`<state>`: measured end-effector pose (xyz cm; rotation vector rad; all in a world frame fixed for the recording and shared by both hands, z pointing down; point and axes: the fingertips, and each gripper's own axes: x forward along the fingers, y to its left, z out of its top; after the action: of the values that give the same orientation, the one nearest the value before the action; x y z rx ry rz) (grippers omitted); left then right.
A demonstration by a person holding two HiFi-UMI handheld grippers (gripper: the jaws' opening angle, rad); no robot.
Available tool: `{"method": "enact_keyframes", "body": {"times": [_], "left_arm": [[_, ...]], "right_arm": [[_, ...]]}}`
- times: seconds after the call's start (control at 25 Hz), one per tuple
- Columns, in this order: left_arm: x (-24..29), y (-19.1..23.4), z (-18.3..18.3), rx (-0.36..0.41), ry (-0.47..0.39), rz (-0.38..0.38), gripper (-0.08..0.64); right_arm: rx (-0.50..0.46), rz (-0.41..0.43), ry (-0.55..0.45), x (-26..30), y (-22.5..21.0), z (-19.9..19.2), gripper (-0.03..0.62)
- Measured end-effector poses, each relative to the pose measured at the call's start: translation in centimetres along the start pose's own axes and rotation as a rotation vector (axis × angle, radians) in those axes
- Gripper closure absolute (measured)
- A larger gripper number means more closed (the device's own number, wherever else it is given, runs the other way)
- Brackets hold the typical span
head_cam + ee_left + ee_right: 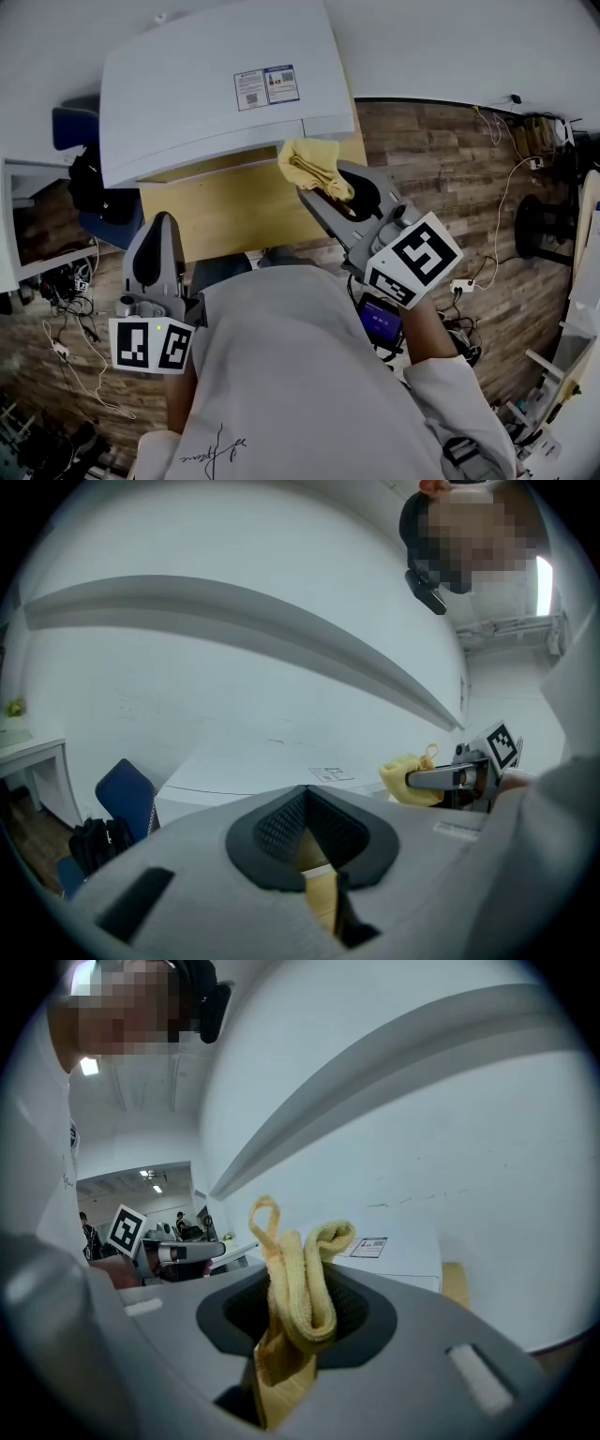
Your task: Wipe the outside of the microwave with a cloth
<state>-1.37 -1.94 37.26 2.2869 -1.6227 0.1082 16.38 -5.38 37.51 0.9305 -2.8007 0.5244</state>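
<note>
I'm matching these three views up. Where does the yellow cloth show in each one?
Head view: yellow cloth upper centre, just below the microwave edge.
Left gripper view: cloth right of centre.
Right gripper view: cloth lower centre, between the jaws.
Shared landmark: the label sticker on the microwave's top.

The place looks like a lab or workroom set up for recording, not a lived-in kitchen. In the head view the wood-plank floor (441, 159) is strewn with loose cables (507, 192) and a power strip (462, 284) at the right, with more wiring (64, 351) at lower left. A white microwave (206, 84) stands on a plain wooden worktop (234, 211) against a bare white wall (187, 705). A blue chair (127, 794) and a white desk (33, 752) stand at lower left of the left gripper view. At the left of the right gripper view is an open hall with ceiling lights (150, 1177) and small figures of people (181, 1222).
</note>
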Motion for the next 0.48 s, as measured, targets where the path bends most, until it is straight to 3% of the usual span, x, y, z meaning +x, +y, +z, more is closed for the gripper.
{"method": "enact_keyframes", "body": {"times": [0.48], "left_arm": [[0.01, 0.21, 0.1, 0.028, 0.023, -0.028, 0.572]], "right_arm": [[0.004, -0.091, -0.006, -0.33, -0.06, -0.81, 0.479]]}}
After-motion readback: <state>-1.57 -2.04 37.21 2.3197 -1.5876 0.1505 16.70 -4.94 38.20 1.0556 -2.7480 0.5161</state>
